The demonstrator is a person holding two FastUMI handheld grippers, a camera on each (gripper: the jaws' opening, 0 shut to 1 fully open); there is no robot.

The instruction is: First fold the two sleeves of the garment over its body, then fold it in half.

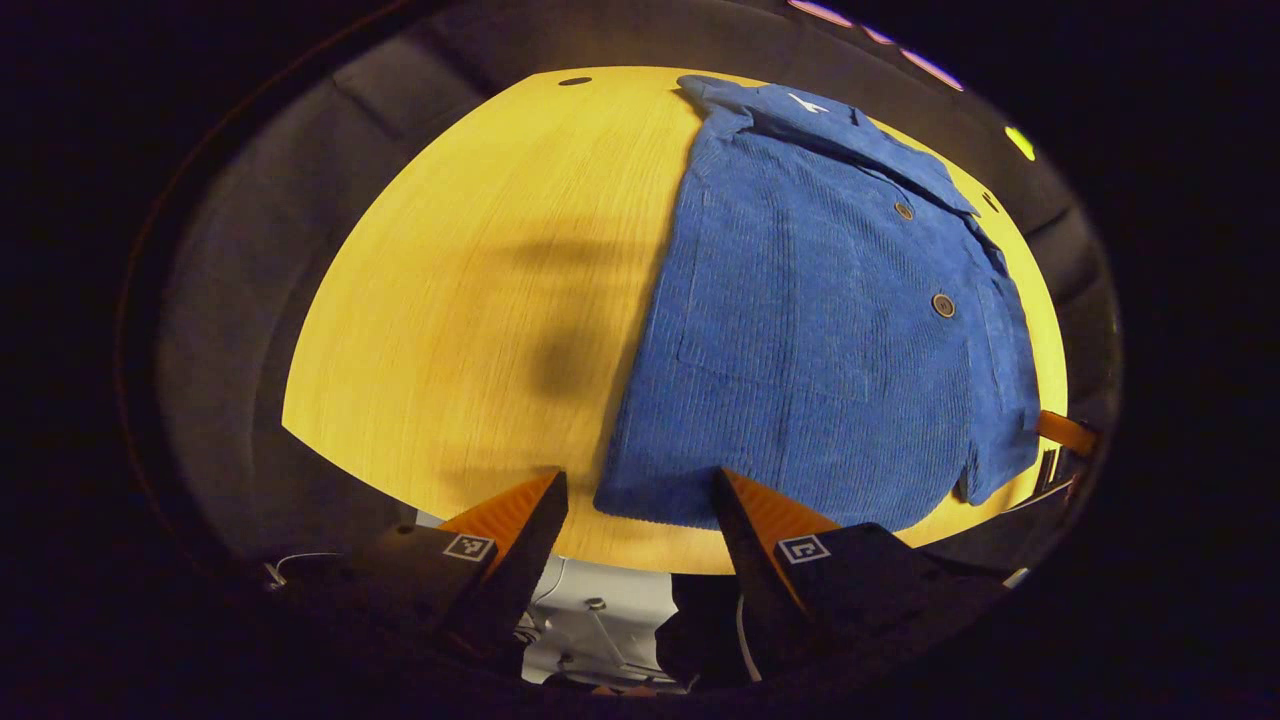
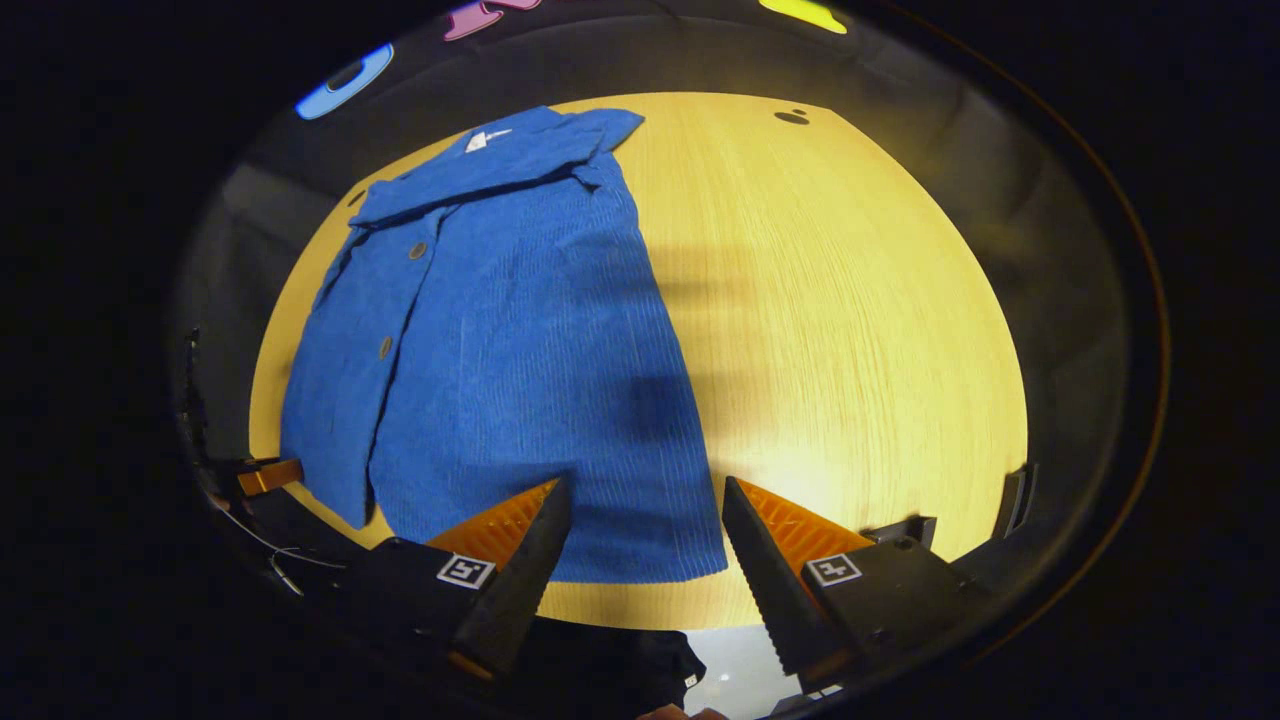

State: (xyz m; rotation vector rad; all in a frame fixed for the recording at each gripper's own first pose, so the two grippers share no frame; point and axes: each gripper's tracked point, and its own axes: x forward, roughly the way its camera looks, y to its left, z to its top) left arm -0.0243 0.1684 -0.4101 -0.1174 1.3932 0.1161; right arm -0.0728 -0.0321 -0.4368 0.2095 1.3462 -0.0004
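One table (image 1: 450,300) carries everything: a round wooden top, lit warm. On it lies the shirt (image 1: 820,320), blue corduroy, flat, collar at the far side and hem toward the near edge (sleeves appear already folded in, though I cannot tell for sure). Left gripper (image 1: 640,485) hovers at the near edge, jaws spread and empty, the hem corner lying between them. Right gripper (image 2: 648,490) hangs likewise, jaws apart, over the hem's other corner.
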